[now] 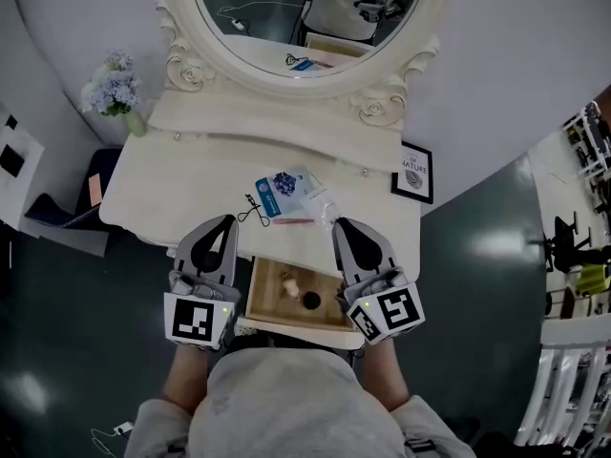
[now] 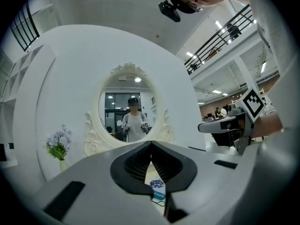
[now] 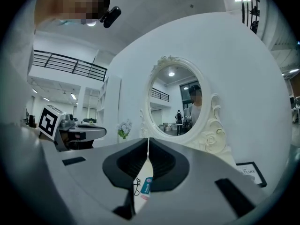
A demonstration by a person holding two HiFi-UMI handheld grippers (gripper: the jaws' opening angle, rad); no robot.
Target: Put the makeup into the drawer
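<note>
Between pickups, it seems: left gripper and right gripper are held shut, empty; jaws must be opened next for the centre-frame blue packet.

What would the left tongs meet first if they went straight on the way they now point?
Probably the mirror frame at the back of the dressing table. The left tongs, shut and empty, point almost level, seemingly passing above the blue packet; their height over it is unclear.
</note>
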